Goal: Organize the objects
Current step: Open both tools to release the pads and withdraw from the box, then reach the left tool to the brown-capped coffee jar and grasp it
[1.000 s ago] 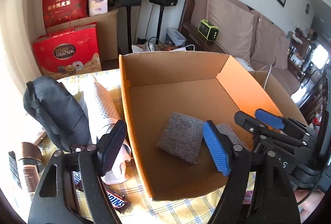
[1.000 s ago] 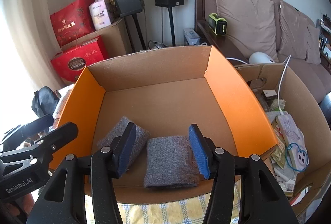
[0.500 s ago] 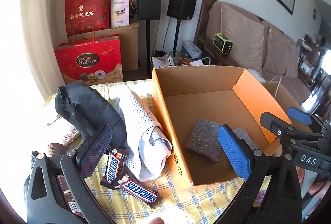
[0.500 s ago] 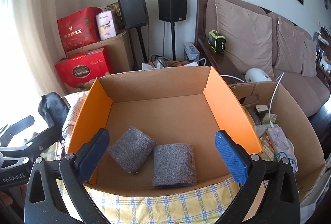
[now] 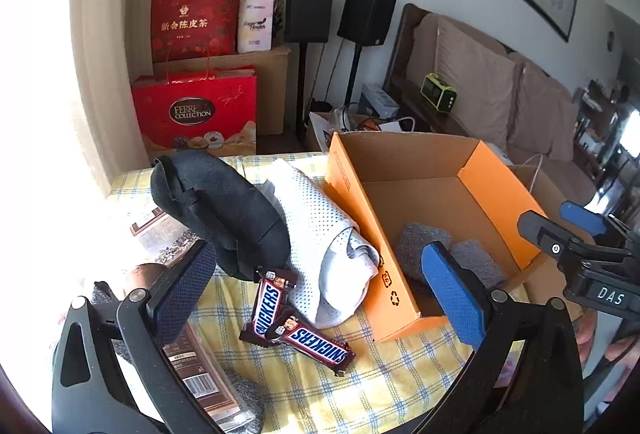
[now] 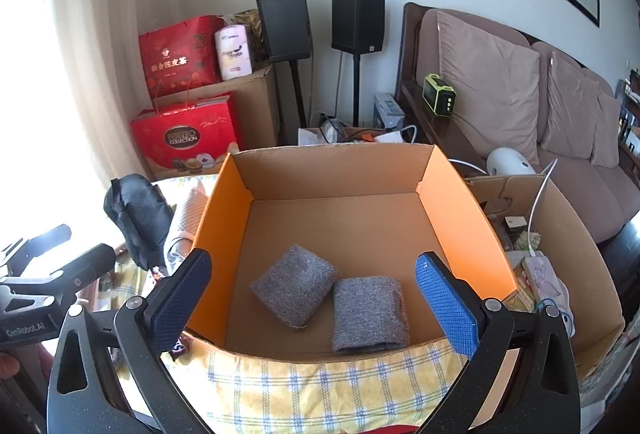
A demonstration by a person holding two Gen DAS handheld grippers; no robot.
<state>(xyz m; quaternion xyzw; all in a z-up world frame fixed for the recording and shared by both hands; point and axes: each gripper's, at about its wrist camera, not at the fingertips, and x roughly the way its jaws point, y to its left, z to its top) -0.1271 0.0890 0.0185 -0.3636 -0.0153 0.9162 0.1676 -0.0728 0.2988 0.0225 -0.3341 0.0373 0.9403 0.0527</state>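
1. The left gripper [image 5: 320, 298] hangs released, jaws wide apart and holding nothing, above two Snickers bars [image 5: 296, 326] that lie crossed and touching on the yellow checked tablecloth [image 5: 360, 386].
2. The right gripper [image 6: 312, 298] is likewise spread and empty, its pads [image 6: 444, 298] just over the near wall of the orange cardboard box [image 6: 460, 209].
3. Inside the box two folded grey cloths [image 6: 332, 294] lie side by side near the front wall; bare floor behind them runs to the back wall.
4. Only the left wrist view shows the bars, and a barcoded packet [image 5: 200, 374] half hidden under the left finger; its kind cannot be told.
5. Left of the box, a white mesh garment [image 5: 324, 234] leans against its outer wall, with a black pouch [image 5: 224, 209] touching it.
6. The right wrist view alone shows a second, plain carton [image 6: 576, 254] right of the box, its contents jumbled and partly cut off.
7. Beyond stand red gift bags [image 6: 184, 129], speakers [image 6: 356, 21] and a sofa [image 6: 520, 93].
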